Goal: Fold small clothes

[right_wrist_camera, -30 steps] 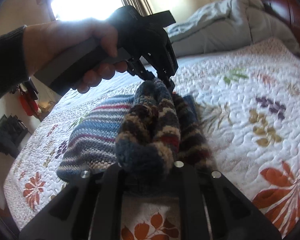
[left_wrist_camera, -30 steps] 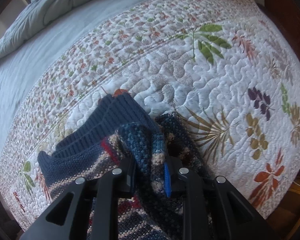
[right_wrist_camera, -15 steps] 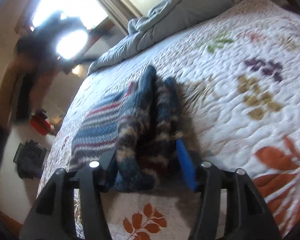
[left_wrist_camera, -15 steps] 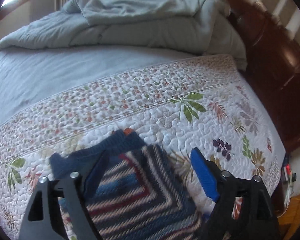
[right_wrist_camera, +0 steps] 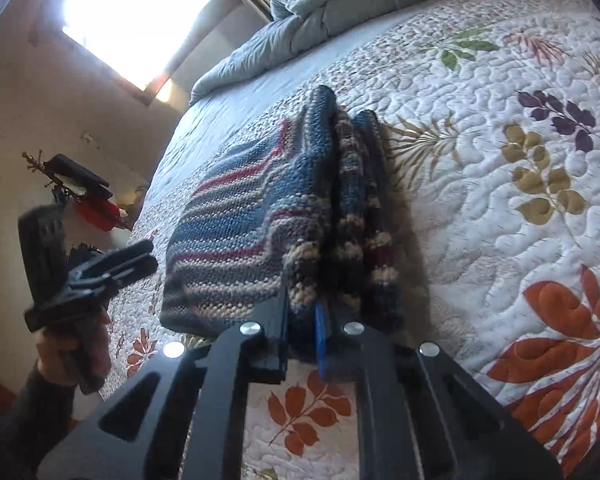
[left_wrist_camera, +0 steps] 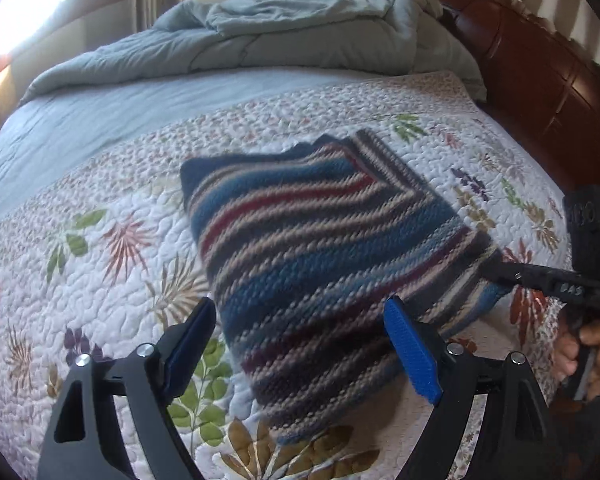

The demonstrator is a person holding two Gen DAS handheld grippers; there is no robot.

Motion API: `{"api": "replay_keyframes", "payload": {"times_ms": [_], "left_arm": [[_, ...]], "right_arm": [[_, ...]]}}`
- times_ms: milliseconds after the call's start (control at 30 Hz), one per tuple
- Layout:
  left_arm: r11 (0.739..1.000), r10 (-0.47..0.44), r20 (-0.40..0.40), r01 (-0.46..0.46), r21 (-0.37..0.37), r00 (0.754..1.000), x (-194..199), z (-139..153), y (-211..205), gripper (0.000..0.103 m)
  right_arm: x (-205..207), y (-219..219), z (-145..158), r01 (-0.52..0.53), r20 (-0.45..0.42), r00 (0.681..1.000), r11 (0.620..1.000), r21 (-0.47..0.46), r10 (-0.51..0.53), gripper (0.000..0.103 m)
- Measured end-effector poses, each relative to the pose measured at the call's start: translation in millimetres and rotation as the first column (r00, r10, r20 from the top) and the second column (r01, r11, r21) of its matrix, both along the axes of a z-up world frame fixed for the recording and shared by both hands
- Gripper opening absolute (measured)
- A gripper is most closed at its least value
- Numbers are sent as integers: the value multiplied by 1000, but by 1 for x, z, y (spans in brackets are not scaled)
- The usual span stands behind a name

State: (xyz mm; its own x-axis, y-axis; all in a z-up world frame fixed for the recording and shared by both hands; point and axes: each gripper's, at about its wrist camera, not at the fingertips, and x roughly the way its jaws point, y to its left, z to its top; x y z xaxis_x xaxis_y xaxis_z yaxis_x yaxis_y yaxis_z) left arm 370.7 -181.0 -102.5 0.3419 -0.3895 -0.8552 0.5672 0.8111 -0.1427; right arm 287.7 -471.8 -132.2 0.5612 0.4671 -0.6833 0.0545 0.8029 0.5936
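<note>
A folded striped knit sweater [left_wrist_camera: 319, 248] in blue, red and beige lies on the floral quilt. My left gripper [left_wrist_camera: 300, 344] is open and held above its near edge, touching nothing. My right gripper [right_wrist_camera: 303, 320] is shut on the sweater's [right_wrist_camera: 236, 232] thick folded edge, with several layers bunched beside the fingers. In the left wrist view the right gripper [left_wrist_camera: 495, 270] reaches the sweater's right corner. In the right wrist view the left gripper [right_wrist_camera: 140, 256] hangs in the air left of the sweater.
The floral quilt [left_wrist_camera: 120, 240] covers the near half of the bed. A grey duvet [left_wrist_camera: 280, 32] is bunched at the far end. A dark wooden bed frame [left_wrist_camera: 539, 80] runs along the right. A window [right_wrist_camera: 132, 12] and clutter [right_wrist_camera: 84, 192] lie left.
My left gripper let go of the sweater, opened and pulled back above it. My right gripper opened half a second ago and has shut on the folded edge. The sweater now lies flat.
</note>
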Motion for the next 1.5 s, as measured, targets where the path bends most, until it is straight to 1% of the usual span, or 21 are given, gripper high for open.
{"api": "replay_keyframes", "payload": {"times_ms": [67, 133, 200, 267, 300, 333, 400, 500, 600, 700, 867, 900, 933, 967, 1033, 1167, 1267, 1333, 1367, 1400, 1500], "left_arm": [[997, 34, -44, -31, 64, 998, -1, -19, 0, 86], [994, 35, -108, -23, 109, 994, -7, -41, 2, 85], [993, 21, -155, -3, 117, 988, -14, -60, 3, 85], [994, 15, -173, 4, 110, 985, -19, -68, 7, 85], [996, 12, -174, 3, 89, 985, -19, -66, 11, 84], [998, 5, -172, 6, 65, 985, -18, -62, 14, 84], [1000, -16, -151, 15, -6, 988, -16, -47, 22, 85], [994, -18, -99, 8, -105, 995, -10, -27, 36, 86], [983, 12, -114, -32, -182, 993, 2, -23, 46, 87], [983, 31, -156, -58, -175, 987, 11, -36, 47, 87], [987, 14, -160, -39, -157, 987, 5, -48, 41, 87], [988, 11, -159, -36, -152, 987, 5, -49, 38, 87], [988, 14, -156, -37, -149, 988, 5, -49, 37, 87], [988, 15, -155, -38, -148, 988, 4, -49, 36, 87], [987, 14, -156, -38, -155, 988, 6, -46, 35, 87], [982, -15, -134, -11, -190, 991, 9, -37, 37, 87], [990, -24, -134, 6, -139, 991, 10, -43, 31, 87], [994, -24, -147, 7, -109, 989, 12, -50, 30, 87], [994, -22, -150, 6, -107, 989, 13, -52, 32, 87], [993, -19, -160, -1, -122, 987, 15, -53, 35, 87], [990, -14, -178, -12, -141, 984, 15, -54, 38, 87]], "right_arm": [[-6, -7, 5, 11, 5, 1000, 1000, 22, -11, 8], [-8, -10, -3, 10, -40, 999, 1000, 14, -10, 8], [-5, -8, -21, 9, -98, 995, 999, -32, -12, 8], [-4, -4, -27, -24, -112, 994, 999, -28, 20, 11], [-3, -5, -21, -47, -105, 993, 999, -1, 46, 19], [-1, -8, -13, -46, -93, 995, 999, 7, 47, 32], [9, -21, 17, -13, -19, 1000, 1000, -10, 13, 46], [51, -30, 36, -38, -16, 999, 997, 64, 39, 46], [105, -26, 26, -67, -99, 992, 992, 105, 78, 46], [138, -26, 1, -58, -221, 972, 994, 97, 78, 46], [138, -19, -12, -91, -286, 953, 994, 54, 102, 46], [136, -17, -15, -104, -287, 951, 993, 54, 115, 43], [135, -16, -19, -121, -288, 948, 990, 73, 137, 21], [132, -14, -21, -142, -287, 944, 986, 85, 160, 13], [126, -16, -19, -153, -272, 950, 988, 32, 156, 11], [123, -40, -32, -93, -281, 954, 994, 51, 104, 10], [124, -41, -37, -84, -278, 956, 994, 64, 99, 11], [130, -35, -30, -121, -248, 959, 988, 92, 140, 22], [128, -40, -25, -119, -240, 960, 987, 106, 142, 25], [131, -46, -17, -92, -221, 969, 991, 96, 111, 33], [147, -56, -5, -49, -190, 980, 995, 83, 64, 35]]}}
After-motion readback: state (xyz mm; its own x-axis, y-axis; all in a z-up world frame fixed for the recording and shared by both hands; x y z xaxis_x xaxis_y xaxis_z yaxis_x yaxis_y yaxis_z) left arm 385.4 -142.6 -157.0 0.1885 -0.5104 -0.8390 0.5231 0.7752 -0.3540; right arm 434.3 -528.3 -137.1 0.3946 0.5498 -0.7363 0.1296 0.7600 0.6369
